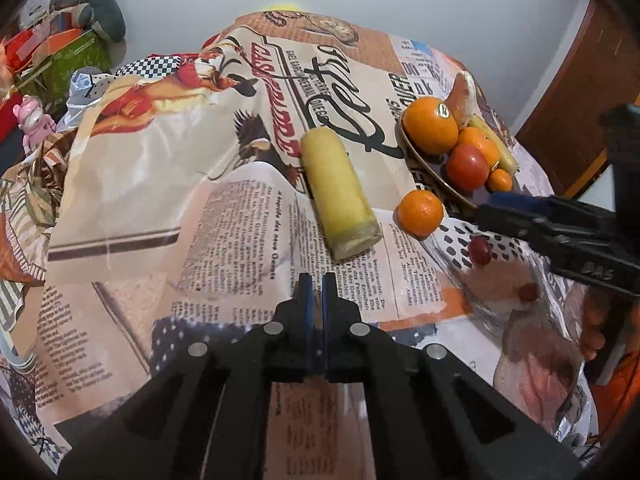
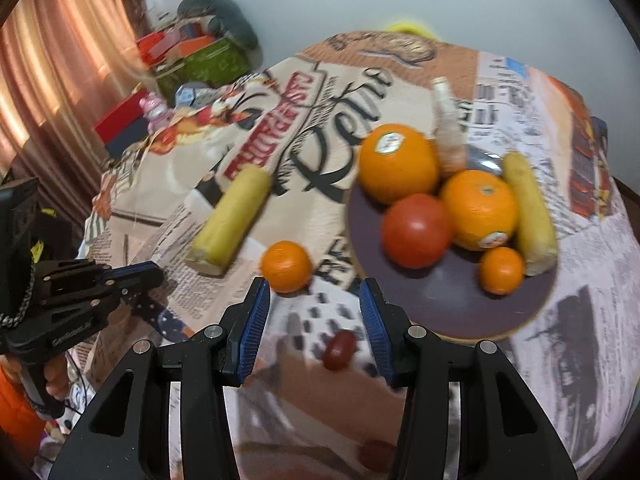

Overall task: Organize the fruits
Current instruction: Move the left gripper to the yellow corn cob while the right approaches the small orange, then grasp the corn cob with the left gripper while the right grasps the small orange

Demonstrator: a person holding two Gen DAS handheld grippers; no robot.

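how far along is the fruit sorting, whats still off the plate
Done: the round dark plate already holds two oranges, a red tomato and more. In hand: nothing; the left gripper is shut and empty, the right gripper open. Left: the yellow banana piece, small mandarin and two red grapes on the cloth.

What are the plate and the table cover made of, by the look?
Plate: dark matte face with a pale tan edge, likely wood or bamboo; can't confirm. Table cover: glossy printed sheet that drapes and wrinkles and shows glare, probably plastic-coated cloth or vinyl.
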